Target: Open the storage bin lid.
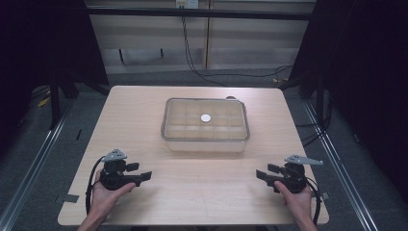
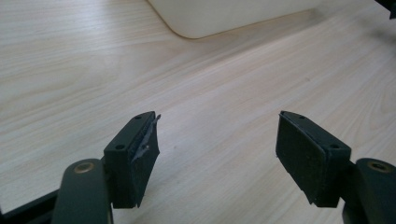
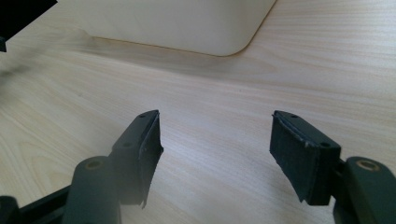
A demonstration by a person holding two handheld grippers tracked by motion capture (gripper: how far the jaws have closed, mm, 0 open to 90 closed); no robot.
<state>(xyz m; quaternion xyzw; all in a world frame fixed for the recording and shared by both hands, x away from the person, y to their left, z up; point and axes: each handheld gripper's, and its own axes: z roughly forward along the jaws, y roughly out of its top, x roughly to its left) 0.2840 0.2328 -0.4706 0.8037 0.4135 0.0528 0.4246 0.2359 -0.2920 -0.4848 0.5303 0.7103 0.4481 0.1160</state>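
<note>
A clear plastic box (image 1: 206,126) with a lid and a round white knob (image 1: 206,118) stands in the middle of the wooden table (image 1: 144,103). My left gripper (image 1: 142,172) rests near the front left, held by a hand, its jaws wide apart with nothing between them (image 2: 217,154). My right gripper (image 1: 263,172) rests near the front right, also held by a hand, jaws wide apart and empty (image 3: 215,151). The box's near wall (image 2: 224,16) lies ahead of the left jaws, and its corner (image 3: 187,28) ahead of the right jaws.
Bare wood lies between the two grippers and the box. The table edges are close behind both hands. A black cable (image 1: 192,57) runs across the floor behind the table. Metal rails (image 1: 33,159) flank the table on both sides.
</note>
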